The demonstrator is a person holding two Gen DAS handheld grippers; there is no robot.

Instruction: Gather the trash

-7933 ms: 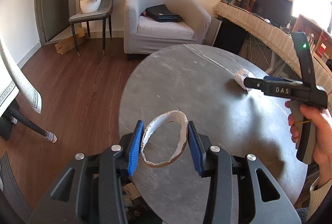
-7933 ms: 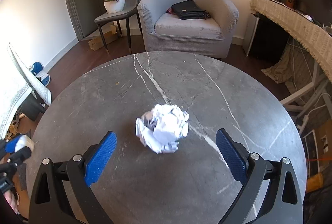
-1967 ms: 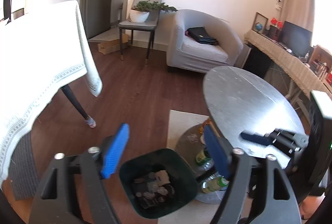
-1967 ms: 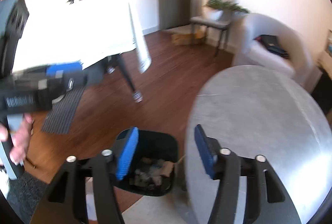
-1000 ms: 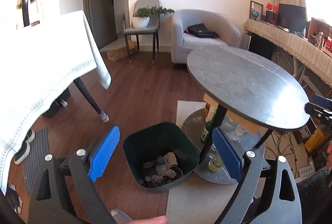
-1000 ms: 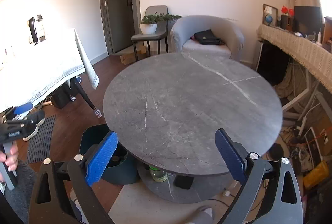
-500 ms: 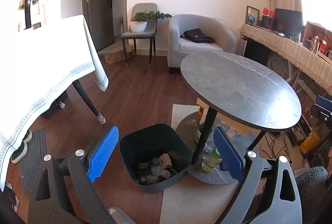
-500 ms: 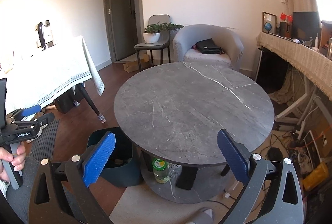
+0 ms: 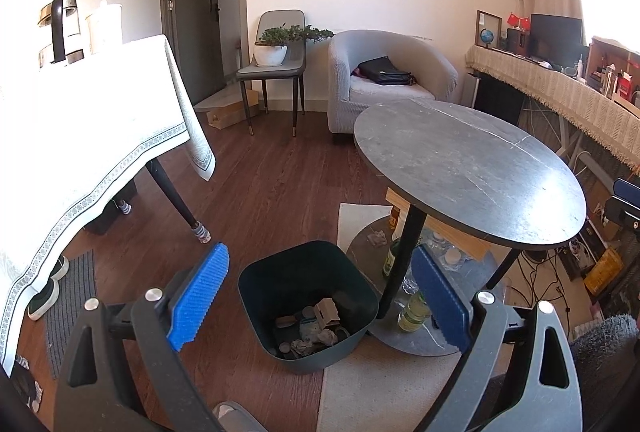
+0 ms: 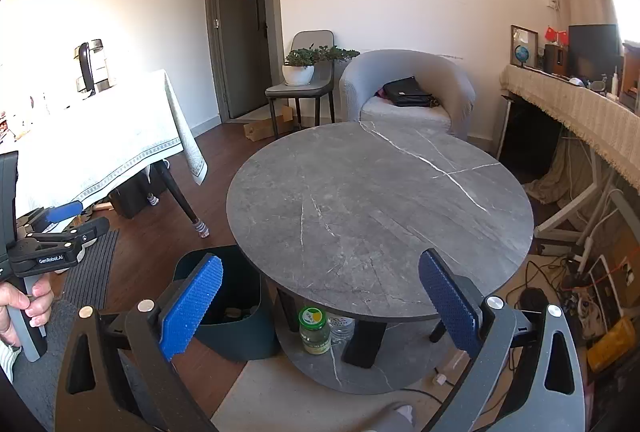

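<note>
A dark green trash bin stands on the floor beside the round grey marble table. Crumpled paper and cardboard scraps lie in its bottom. My left gripper is open and empty, held above and in front of the bin. My right gripper is open and empty, held back from the table's near edge. In the right wrist view the bin sits half under the table edge, and the left gripper shows at far left. The tabletop carries no trash.
Bottles stand on the table's lower shelf. A table with a white cloth is at left. A grey armchair and a chair with a plant stand at the back. A cloth-covered desk and cables are at right.
Both grippers have let go of their trash into the bin and opened wide. Over the last second both have pulled back and up from the bin and the table.
</note>
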